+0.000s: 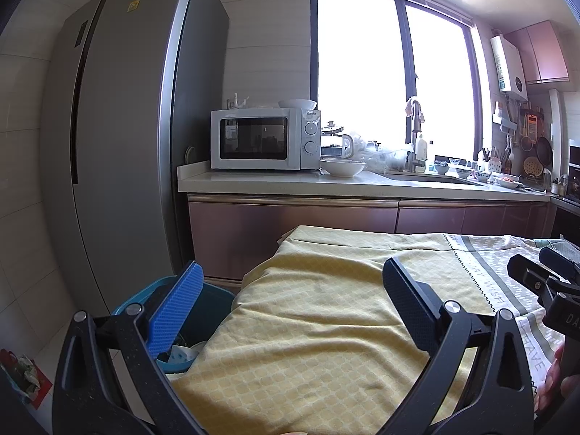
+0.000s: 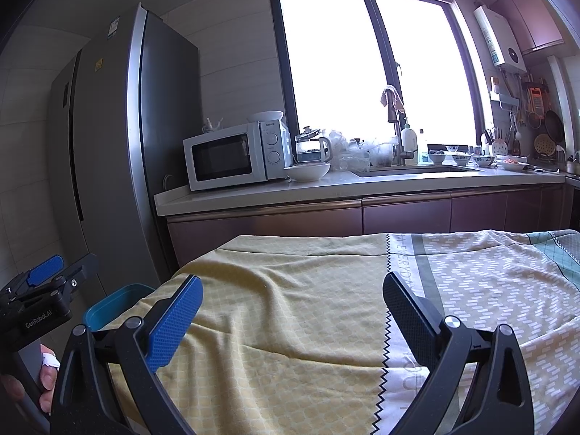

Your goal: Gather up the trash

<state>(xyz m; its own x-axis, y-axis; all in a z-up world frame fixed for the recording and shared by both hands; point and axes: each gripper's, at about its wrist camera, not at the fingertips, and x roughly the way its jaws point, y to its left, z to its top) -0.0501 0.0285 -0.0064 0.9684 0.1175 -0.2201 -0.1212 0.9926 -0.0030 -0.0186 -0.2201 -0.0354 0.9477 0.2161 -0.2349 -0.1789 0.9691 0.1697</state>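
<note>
A blue trash bin (image 1: 214, 299) stands on the floor at the table's left edge, with some pale scraps (image 1: 179, 355) inside; it also shows in the right wrist view (image 2: 116, 302). My left gripper (image 1: 290, 290) is open and empty, held above the table's left end beside the bin. My right gripper (image 2: 291, 301) is open and empty above the middle of the table. Each gripper shows at the edge of the other's view: the right one (image 1: 543, 275) and the left one (image 2: 47, 275). No loose trash shows on the cloth.
The table is covered by a yellow and grey patterned cloth (image 2: 308, 290). A tall grey fridge (image 1: 119, 145) stands at the left. Behind the table runs a counter (image 2: 362, 185) with a microwave (image 2: 232, 156), a white bowl (image 2: 308, 172), a sink and dishes.
</note>
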